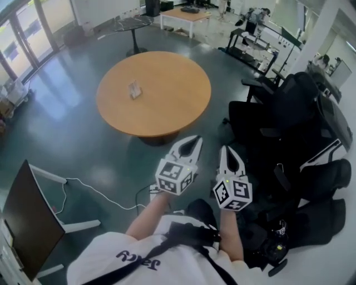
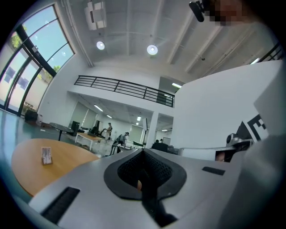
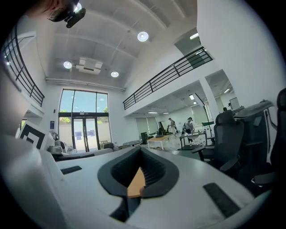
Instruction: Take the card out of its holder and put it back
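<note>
This is a large open-plan office hall. A round wooden table (image 1: 161, 92) stands on the dark floor (image 1: 72, 122) near black office chairs (image 1: 295, 111), with desks (image 1: 186, 15) farther back. A railed balcony (image 2: 120, 87) and tall glass doors (image 3: 84, 129) edge the room.

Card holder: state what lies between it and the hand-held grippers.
In the head view, only bare round table and floor separate the card holder from the left hand-held gripper and right hand-held gripper.

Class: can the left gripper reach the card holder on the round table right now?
Probably not: the left gripper is at the table's near edge, the card holder far across it. Nothing stands between.
</note>
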